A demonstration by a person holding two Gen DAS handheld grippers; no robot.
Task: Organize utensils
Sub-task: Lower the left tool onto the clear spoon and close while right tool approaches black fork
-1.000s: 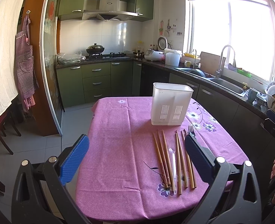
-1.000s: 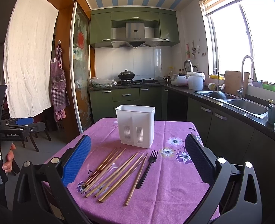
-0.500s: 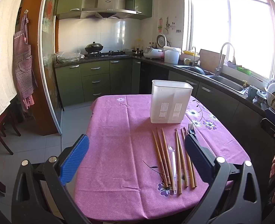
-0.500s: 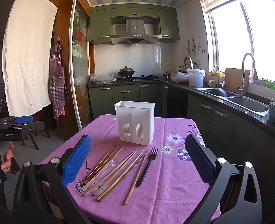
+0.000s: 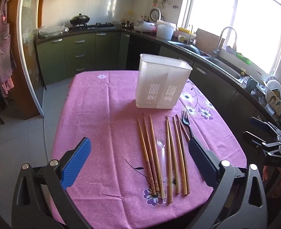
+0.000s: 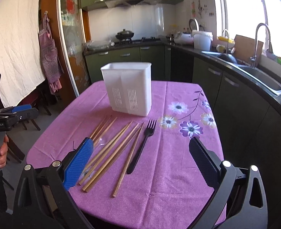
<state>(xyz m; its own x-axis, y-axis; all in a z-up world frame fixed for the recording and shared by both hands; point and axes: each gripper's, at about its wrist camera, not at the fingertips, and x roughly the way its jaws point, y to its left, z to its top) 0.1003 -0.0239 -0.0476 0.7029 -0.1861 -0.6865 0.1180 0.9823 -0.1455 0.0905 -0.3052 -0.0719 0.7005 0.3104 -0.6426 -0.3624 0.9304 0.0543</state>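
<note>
A white utensil holder (image 6: 129,91) stands upright on a purple tablecloth (image 6: 178,171), nothing poking above its rim. Just in front lie wooden chopsticks (image 5: 171,156), a clear plastic spoon (image 5: 162,158) and a black fork (image 6: 142,145), all unsorted. The left gripper (image 5: 140,164) and right gripper (image 6: 140,164) hover wide apart, holding nothing. Sorting seems not yet begun.

A matt white plastic holder (image 5: 162,84), wooden chopsticks (image 5: 150,152), a clear plastic spoon (image 5: 161,148) and a glossy black fork (image 6: 142,148) are seen on purple cloth (image 5: 102,118).
</note>
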